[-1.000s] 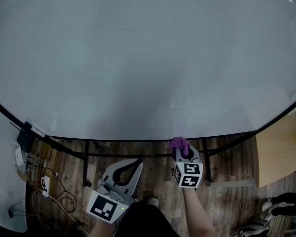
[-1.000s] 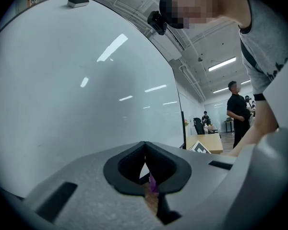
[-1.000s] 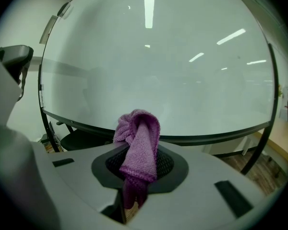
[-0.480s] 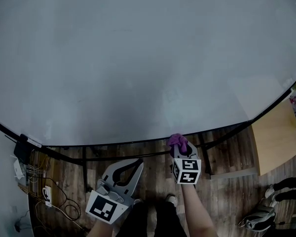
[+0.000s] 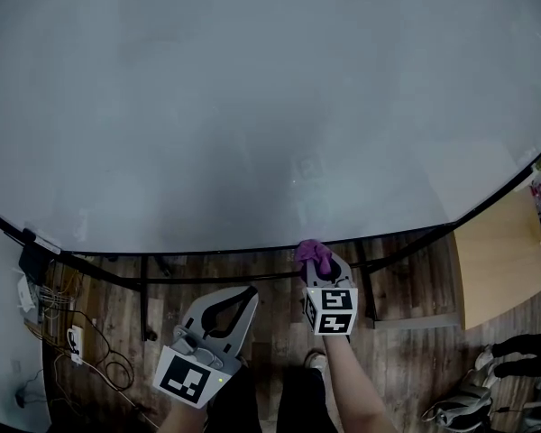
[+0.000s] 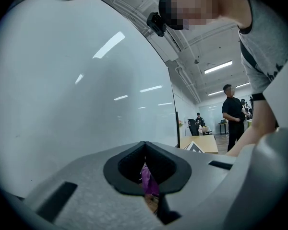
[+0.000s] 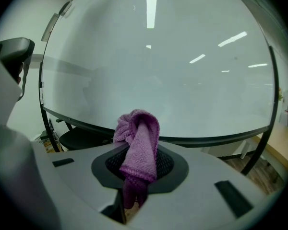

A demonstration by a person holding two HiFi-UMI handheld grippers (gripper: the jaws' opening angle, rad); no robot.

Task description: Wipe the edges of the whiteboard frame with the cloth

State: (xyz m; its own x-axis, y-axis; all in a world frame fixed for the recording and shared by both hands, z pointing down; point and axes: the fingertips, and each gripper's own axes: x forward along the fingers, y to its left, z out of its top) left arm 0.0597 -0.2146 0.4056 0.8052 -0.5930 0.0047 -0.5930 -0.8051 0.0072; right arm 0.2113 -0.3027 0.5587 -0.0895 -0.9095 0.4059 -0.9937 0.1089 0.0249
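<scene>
The whiteboard (image 5: 252,106) fills most of the head view, and its dark bottom frame edge (image 7: 211,139) curves across below the pale, glossy surface. The right gripper (image 5: 317,265) points up at that lower edge with its jaws clamped on a purple cloth (image 5: 312,252). The right gripper view shows the cloth pinched between the black pads. A knotted bunch stands up above the pads and a tail hangs down through the gap. In the head view the bunch sits right at the bottom frame edge and overlaps the dark line, slightly right of the board's middle. Whether it presses on the frame cannot be told for sure. The left gripper (image 5: 242,294) hangs lower and to the left, clear of the board, over the wooden floor (image 5: 415,332). Its jaws are drawn together with nothing gripped. In its own view only a sliver of purple shows through the slit beyond them. The person's forearm (image 5: 352,395) runs back from the right gripper's marker cube (image 5: 331,311). Tangled cables (image 5: 81,345) lie on the floor at the left, and a light wooden table (image 5: 500,260) stands at the right beyond the board's end. In the left gripper view a person in black (image 6: 232,116) stands far off in the room.
</scene>
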